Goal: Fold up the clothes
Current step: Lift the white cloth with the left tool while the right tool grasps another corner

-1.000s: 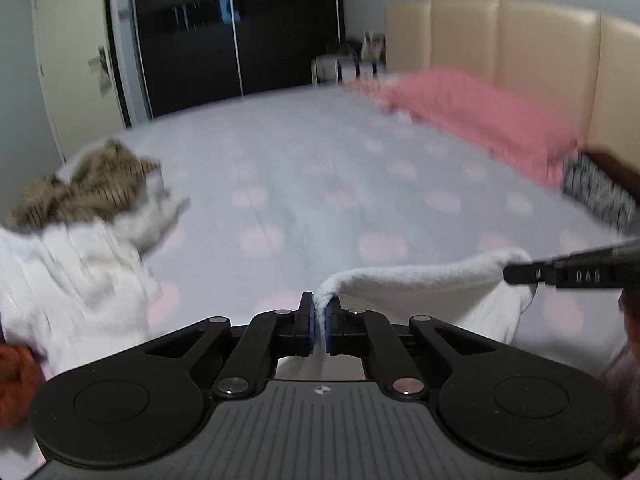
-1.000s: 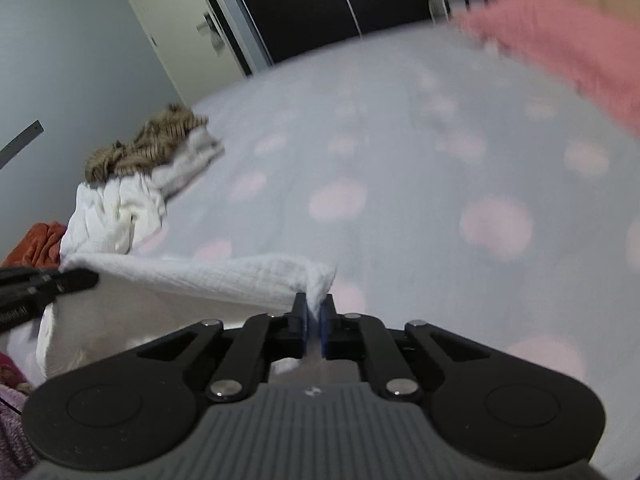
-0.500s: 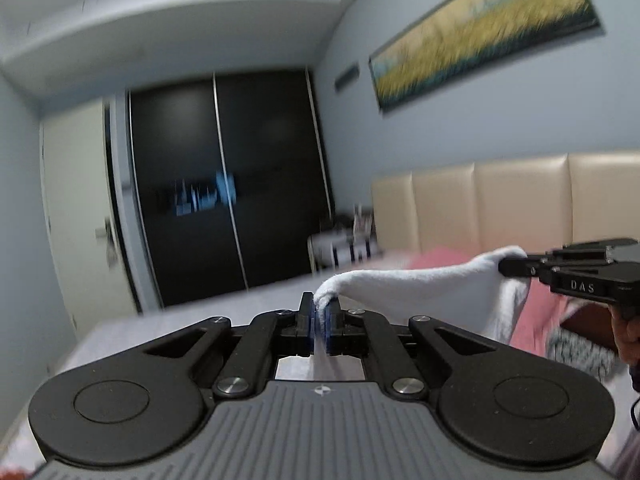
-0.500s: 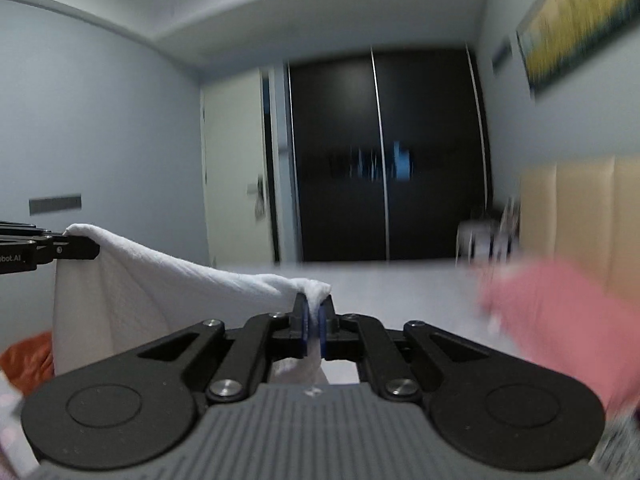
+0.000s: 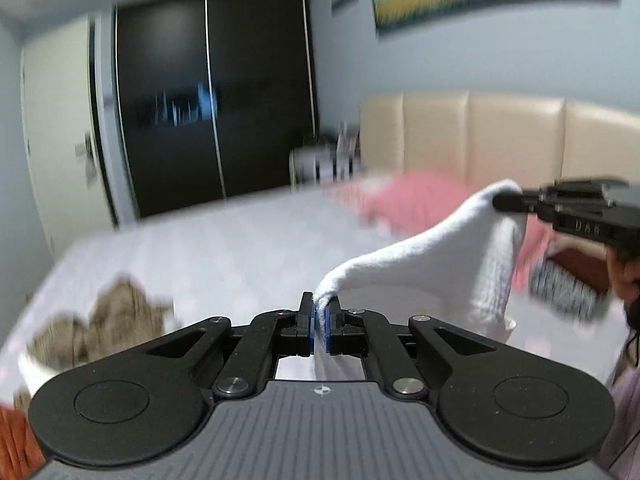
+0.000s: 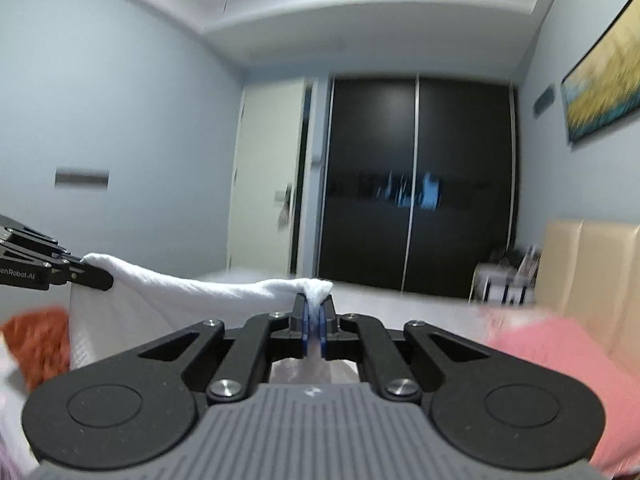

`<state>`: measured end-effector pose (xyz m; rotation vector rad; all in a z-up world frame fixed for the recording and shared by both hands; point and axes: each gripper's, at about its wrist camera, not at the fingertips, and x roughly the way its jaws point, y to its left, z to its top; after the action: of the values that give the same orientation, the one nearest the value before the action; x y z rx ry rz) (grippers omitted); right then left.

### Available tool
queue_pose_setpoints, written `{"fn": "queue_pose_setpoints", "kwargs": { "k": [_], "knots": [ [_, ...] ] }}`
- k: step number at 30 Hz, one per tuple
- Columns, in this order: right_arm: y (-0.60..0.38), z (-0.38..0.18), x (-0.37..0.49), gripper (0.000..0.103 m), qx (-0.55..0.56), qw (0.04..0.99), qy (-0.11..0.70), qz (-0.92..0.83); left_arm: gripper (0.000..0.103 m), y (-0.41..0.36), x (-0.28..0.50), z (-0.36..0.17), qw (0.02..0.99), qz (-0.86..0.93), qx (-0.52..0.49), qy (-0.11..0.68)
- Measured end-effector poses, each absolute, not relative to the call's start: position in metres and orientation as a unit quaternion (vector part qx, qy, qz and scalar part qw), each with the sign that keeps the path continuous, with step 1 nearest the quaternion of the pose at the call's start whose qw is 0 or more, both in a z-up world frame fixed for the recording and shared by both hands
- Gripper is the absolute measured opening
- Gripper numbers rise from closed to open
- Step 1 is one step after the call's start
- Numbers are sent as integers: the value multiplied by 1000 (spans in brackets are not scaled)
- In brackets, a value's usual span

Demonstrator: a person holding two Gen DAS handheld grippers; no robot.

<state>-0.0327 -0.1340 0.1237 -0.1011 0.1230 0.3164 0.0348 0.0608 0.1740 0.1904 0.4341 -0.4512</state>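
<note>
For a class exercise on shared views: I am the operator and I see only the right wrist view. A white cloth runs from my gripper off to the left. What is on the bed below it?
Observer: In the left wrist view, a brown patterned garment lies crumpled on the bed, left of the left gripper.
Operator: Is the left gripper really clamped on the white cloth?
Observer: Yes, its pads are shut on a corner of the white cloth, just as the right gripper is on the other corner.
Operator: Anything beyond my gripper's far side?
Observer: A black-and-white patterned item lies by the pink pillow, near the headboard.
</note>
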Motion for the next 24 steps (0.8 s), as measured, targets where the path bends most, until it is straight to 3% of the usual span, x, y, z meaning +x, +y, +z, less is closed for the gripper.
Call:
{"fn": "queue_pose_setpoints", "kwargs": {
  "k": [9,16,19,21,24],
  "knots": [
    [-112,-5,25,6,-57,959,222,166,3,74,66,40,923,-203,38,325],
    [-97,-66,69,6,-61,940,303,146,4,86,84,-8,910,-198,31,362],
    [-86,-79,83,6,-64,934,321,140,23,88,87,-18,912,-185,26,365],
    [-84,-87,91,6,-72,932,328,136,49,88,88,-24,914,-177,19,365],
    [-88,-96,92,11,-71,929,338,131,54,91,83,-25,918,-166,13,359]
  ]
}}
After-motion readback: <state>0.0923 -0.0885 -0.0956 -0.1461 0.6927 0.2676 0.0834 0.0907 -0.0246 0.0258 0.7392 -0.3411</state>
